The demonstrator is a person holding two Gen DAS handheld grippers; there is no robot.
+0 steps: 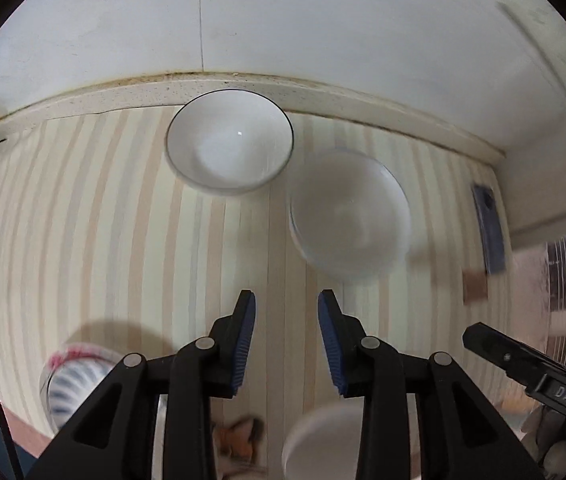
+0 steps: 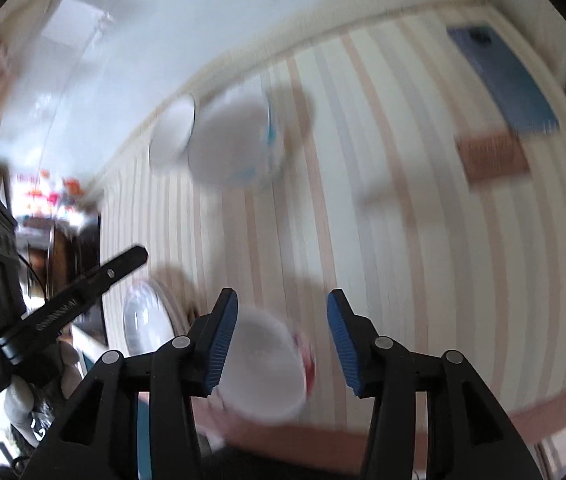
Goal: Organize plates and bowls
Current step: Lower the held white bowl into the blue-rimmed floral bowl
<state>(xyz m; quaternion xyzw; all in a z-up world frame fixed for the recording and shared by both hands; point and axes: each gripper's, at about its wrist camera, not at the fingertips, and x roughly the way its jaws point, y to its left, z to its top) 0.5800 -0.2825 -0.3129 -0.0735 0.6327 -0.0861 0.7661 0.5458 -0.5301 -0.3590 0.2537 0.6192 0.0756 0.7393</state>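
White bowl [image 2: 261, 364] seemingly loose between open right tongs [image 2: 282, 340]

Ahead of the left gripper [image 1: 286, 344], a rimmed bowl [image 1: 229, 141] sits far out against the counter's back ledge [image 1: 123, 94]. A second bowl [image 1: 349, 216] lies nearer, ahead and right of the tips, just beside the first. A striped bowl [image 1: 73, 380] sits low left beside the arm. Beneath the right gripper [image 2: 282, 342], a cup [image 2: 263, 364] lies between its fingers. A phone [image 2: 503, 76] lies far ahead right.
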